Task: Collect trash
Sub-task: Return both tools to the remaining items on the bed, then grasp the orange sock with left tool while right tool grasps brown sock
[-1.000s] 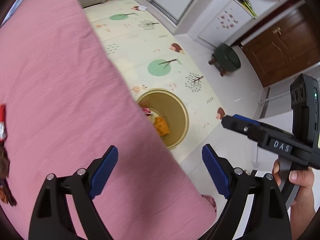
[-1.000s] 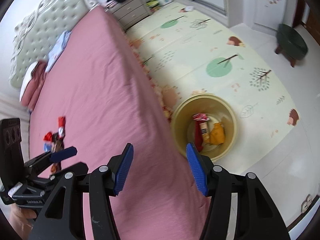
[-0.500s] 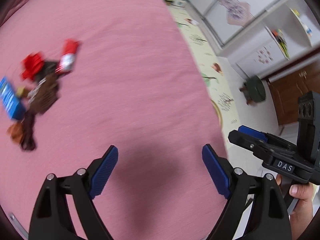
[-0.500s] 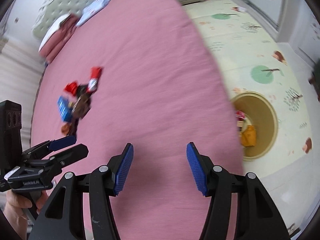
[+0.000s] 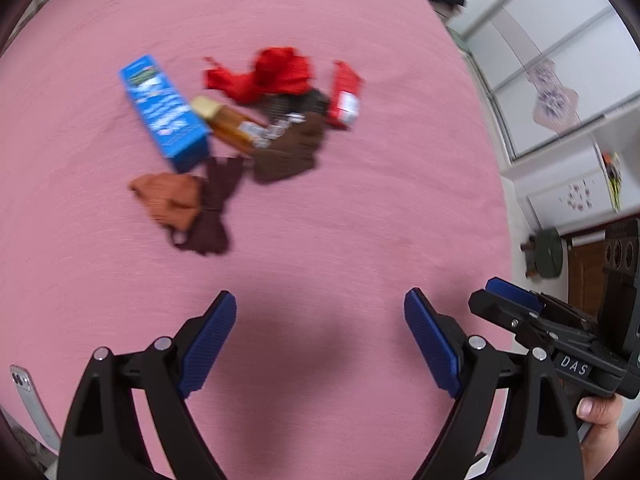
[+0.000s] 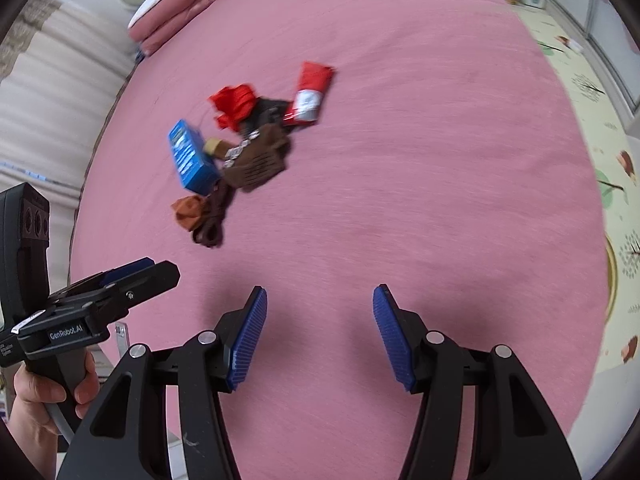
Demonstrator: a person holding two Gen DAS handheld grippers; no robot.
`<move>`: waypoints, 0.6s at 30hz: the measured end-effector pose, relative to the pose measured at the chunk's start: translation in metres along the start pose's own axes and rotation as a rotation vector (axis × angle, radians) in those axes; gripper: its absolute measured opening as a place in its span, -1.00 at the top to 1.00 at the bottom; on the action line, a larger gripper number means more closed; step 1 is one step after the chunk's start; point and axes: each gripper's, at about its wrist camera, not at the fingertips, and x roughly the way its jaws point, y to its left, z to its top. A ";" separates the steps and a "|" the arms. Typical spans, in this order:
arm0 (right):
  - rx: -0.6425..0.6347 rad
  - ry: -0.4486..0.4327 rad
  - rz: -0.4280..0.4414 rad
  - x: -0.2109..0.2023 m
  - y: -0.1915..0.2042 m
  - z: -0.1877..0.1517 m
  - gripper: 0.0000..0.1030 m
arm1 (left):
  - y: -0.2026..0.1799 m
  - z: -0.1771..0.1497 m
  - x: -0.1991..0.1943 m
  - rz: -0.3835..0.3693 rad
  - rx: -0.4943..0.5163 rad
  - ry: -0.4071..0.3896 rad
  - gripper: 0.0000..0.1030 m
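The trash lies in one small heap on the pink bedspread (image 5: 360,208): a blue box (image 5: 164,110), an amber bottle (image 5: 228,122), a red wrapper (image 5: 344,94), a crumpled red bag (image 5: 276,74) and brownish scraps (image 5: 216,204). It sits beyond both sets of fingers, up and left of them, box and bottle lying slantwise. The left gripper (image 5: 320,340) looks nearer, fingers wide and empty; the right gripper (image 6: 318,336) is half spread, also empty. Only the right view shows the pillows (image 6: 180,8) and the play mat (image 6: 600,120).
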 end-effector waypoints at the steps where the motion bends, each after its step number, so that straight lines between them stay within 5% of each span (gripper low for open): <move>1: -0.012 0.008 0.002 0.007 0.008 0.005 -0.07 | 0.013 0.004 -0.001 0.010 -0.023 -0.009 -0.65; 18: -0.072 0.085 -0.020 0.097 0.055 0.073 -0.09 | 0.118 0.054 0.043 0.093 -0.251 -0.010 -0.66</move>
